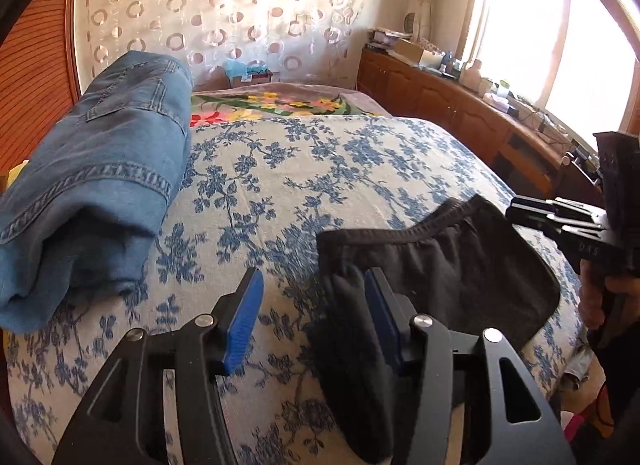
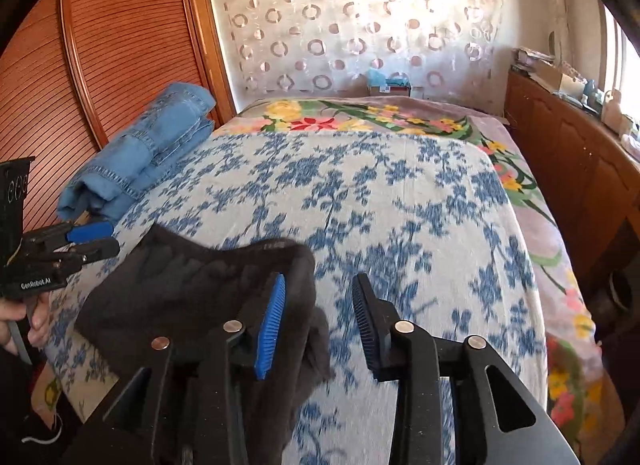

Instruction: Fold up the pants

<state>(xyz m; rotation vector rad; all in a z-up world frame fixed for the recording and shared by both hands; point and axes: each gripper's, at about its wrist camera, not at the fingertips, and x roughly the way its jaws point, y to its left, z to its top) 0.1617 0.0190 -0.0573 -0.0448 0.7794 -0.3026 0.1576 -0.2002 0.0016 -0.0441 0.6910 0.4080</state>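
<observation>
Across lower frame, soft black pants (image 1: 440, 265) crumpled on floral-woven bedspread (image 1: 320, 169); ribbed-pad left tongs (image 1: 316, 325) and right tongs (image 2: 318, 325) released, gripping nothing.

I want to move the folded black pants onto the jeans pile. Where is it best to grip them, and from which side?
Probably grip the black pants at their two near corners, coming from the near edge of the bed, low along the cover. The thick ribbed waistband lies on the far side. Both the left gripper and the right gripper stand open there.
</observation>
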